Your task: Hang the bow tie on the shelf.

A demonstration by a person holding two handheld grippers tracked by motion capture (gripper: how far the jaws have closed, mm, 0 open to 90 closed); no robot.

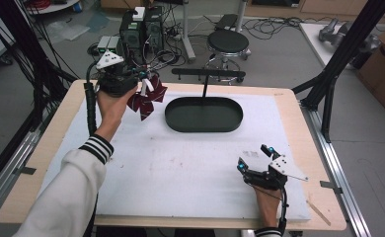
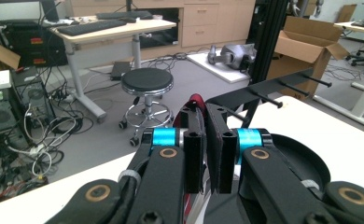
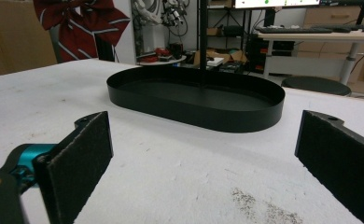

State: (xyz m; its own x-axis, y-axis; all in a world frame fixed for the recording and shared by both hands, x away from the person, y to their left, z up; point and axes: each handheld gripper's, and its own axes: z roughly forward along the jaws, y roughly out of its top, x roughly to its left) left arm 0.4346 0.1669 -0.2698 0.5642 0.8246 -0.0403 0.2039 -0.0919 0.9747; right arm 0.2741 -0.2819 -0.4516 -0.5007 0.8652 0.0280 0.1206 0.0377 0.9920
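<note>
A maroon bow tie [image 1: 147, 98] with white stripes hangs above the table's far left, and my left gripper [image 1: 142, 81] is shut on its top. In the left gripper view the jaws [image 2: 208, 144] stand pressed together with a strip of the red fabric [image 2: 196, 101] showing between them. A black oval tray [image 1: 173, 116] lies at the middle back, with a thin post carrying a black peg bar [image 1: 208, 73]. My right gripper [image 1: 253, 158] rests low at the near right, open, with nothing between its pads [image 3: 84, 156]. It faces the tray [image 3: 194, 116] and the bow tie [image 3: 84, 23].
A white mat [image 1: 180, 168] covers the wooden table. Behind the table stand a black stool [image 1: 227, 43], computer towers [image 1: 141, 32] and loose cables. A black frame leg [image 1: 338, 64] rises at the right back corner. A cardboard box [image 2: 311, 44] sits farther off.
</note>
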